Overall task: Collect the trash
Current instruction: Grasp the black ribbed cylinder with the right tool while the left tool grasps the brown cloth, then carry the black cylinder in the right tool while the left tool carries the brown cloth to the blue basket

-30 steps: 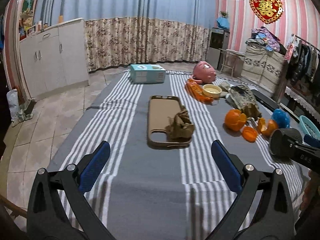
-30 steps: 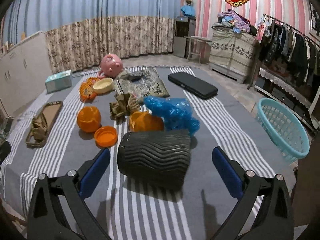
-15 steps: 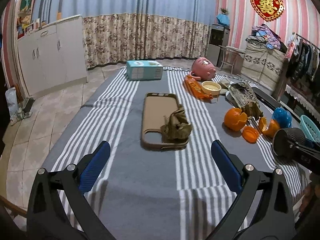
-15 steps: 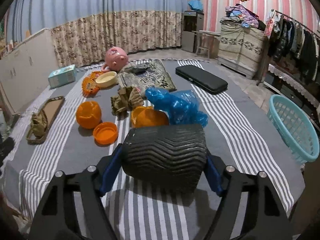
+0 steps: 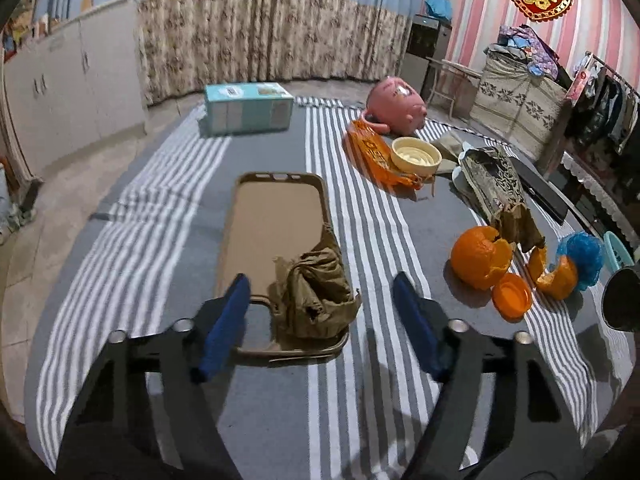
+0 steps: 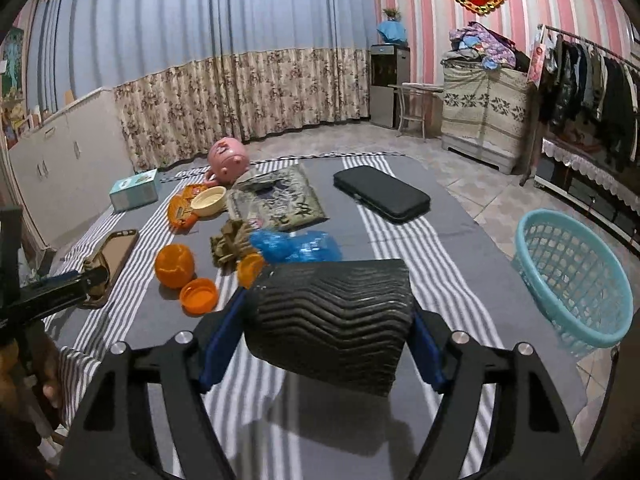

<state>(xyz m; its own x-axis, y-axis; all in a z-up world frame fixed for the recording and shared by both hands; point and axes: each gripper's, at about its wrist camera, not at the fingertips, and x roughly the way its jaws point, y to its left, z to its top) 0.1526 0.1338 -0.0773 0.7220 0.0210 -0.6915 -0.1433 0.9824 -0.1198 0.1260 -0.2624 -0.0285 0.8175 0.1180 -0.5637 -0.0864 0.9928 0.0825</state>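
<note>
Crumpled brown paper [image 5: 316, 296] between my left tool [image 5: 320, 300] pads, closing, no contact; right tool [image 6: 326, 316] clamps black ribbed cup [image 6: 330, 316].

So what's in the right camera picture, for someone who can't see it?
The right tool grips a black ridged roll above a grey striped cloth. Behind lie orange peels, a blue bag and a pink piggy bank; a turquoise basket stands right.

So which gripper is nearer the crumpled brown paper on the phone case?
Left. The left gripper straddles the crumpled brown paper on the phone case, pads not touching it. The right gripper is off to the side, clamped on the black ribbed roll.
</note>
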